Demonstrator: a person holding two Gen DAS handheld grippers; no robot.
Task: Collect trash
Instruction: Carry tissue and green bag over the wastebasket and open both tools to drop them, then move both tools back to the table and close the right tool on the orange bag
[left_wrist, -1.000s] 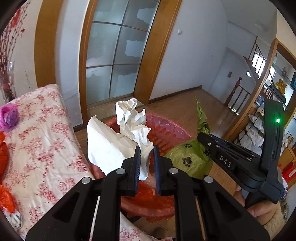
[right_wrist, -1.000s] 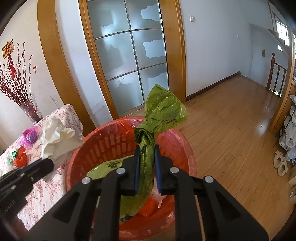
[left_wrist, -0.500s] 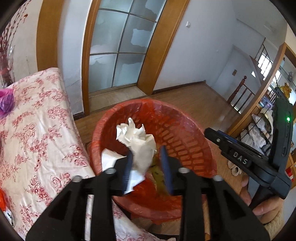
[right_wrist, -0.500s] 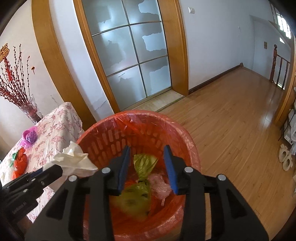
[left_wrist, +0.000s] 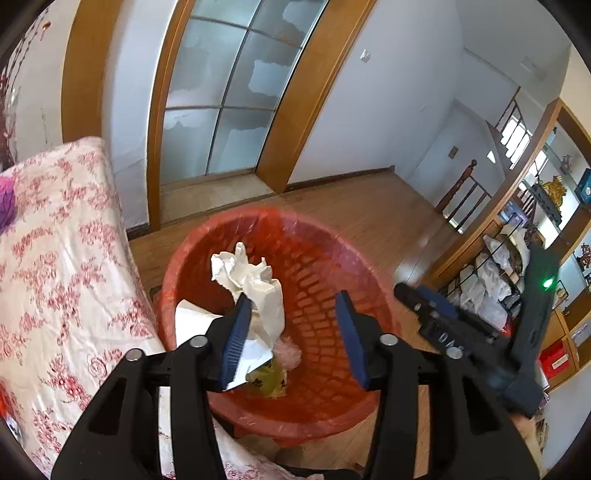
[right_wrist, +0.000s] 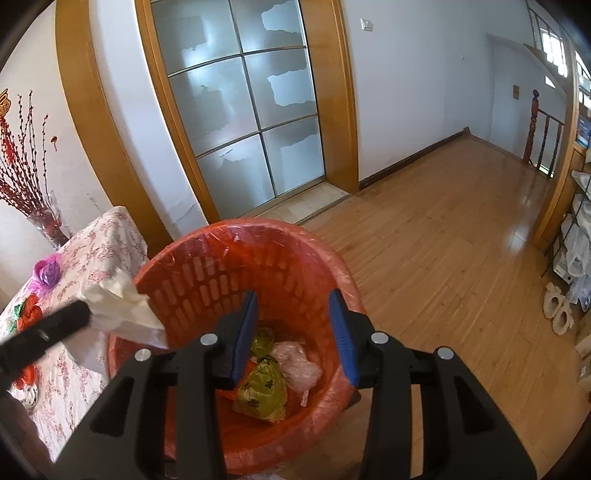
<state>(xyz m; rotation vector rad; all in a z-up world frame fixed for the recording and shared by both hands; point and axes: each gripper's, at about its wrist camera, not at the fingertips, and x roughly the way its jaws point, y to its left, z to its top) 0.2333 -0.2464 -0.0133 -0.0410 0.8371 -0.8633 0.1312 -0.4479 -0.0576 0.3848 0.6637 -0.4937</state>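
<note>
My left gripper (left_wrist: 293, 297) hangs over a red plastic basket (left_wrist: 177, 266), and its jaws are opening. A crumpled white tissue (left_wrist: 255, 284) sits between them, leaning on the left pad only, just above the basket's inside. Above the same basket (right_wrist: 221, 236), my right gripper (right_wrist: 293, 295) stands open with nothing between its fingers. A green bag with paw prints (right_wrist: 264, 387) lies at the bottom beside a pink plastic wad (right_wrist: 299, 363). In the right wrist view the tissue (right_wrist: 122, 306) shows at the basket's left rim. The right gripper (left_wrist: 417, 295) appears blurred at the right of the left wrist view.
A table with a pink floral cloth (left_wrist: 55, 258) touches the basket's left side. Frosted glass doors (right_wrist: 240, 110) stand behind. Wooden floor (right_wrist: 443, 240) stretches to the right. A rack with bags (left_wrist: 498, 266) and slippers (right_wrist: 557, 310) are at the far right.
Both grippers went from shut to open. The green bag dropped from the right gripper into the basket. The tissue slid lower and now only leans on the left gripper's left pad.
</note>
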